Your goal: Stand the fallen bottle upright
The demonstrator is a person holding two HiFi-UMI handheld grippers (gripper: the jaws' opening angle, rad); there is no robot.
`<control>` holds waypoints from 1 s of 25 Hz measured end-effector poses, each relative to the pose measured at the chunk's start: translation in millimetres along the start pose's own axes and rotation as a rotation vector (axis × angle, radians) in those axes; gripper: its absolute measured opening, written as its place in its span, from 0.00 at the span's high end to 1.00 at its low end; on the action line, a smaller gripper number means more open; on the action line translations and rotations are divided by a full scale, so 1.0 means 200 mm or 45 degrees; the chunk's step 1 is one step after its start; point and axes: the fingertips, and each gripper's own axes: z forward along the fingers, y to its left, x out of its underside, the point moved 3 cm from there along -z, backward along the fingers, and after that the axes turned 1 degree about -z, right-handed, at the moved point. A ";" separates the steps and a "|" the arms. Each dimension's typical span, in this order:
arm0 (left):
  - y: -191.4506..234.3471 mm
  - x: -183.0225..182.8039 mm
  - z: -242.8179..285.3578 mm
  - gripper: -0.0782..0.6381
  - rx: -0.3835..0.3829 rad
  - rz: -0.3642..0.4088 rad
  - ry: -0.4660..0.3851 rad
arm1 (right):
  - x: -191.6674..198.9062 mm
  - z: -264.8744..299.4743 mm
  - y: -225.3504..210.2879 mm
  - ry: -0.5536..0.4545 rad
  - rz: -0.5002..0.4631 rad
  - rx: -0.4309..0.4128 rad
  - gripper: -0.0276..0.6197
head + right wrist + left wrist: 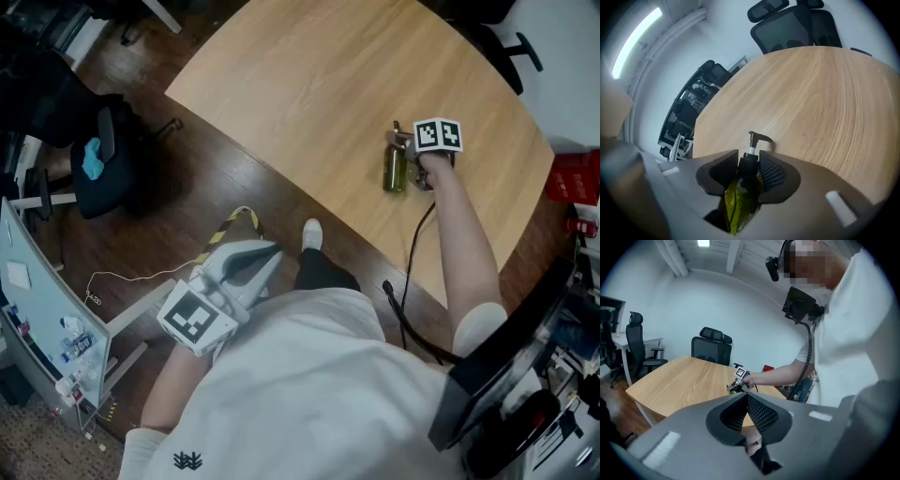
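A green pump bottle [395, 167] with a black pump head [759, 138] is on the wooden table [328, 84] near its front edge. My right gripper [409, 165] comes at it from the right and is shut on the bottle [740, 197]. Its pads press the black collar and upper body, and the pump points away from me. Whether the bottle is tilted or lying I cannot tell. My left gripper [267, 255] hangs off the table by my body, shut with nothing between its jaws. In the left gripper view the right gripper [735, 387] shows far off on the table.
A black office chair [103, 159] with a blue cloth stands on the dark floor to the left. A red object [572, 178] sits past the table's right edge. More chairs [711, 347] stand behind the table. A black cable [408, 281] runs from the right gripper along my arm.
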 end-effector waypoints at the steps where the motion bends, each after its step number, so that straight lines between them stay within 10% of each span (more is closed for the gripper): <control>1: 0.01 0.01 0.00 0.89 -0.002 0.009 0.016 | -0.01 -0.01 0.01 -0.019 -0.011 0.001 0.74; 15: -0.03 -0.06 0.07 0.89 0.042 0.040 0.003 | -0.20 -0.33 0.46 -0.566 -0.604 0.074 0.76; 25: -0.04 -0.03 0.06 0.89 0.056 0.069 0.028 | -0.06 -0.35 0.59 -0.693 -0.895 0.223 0.76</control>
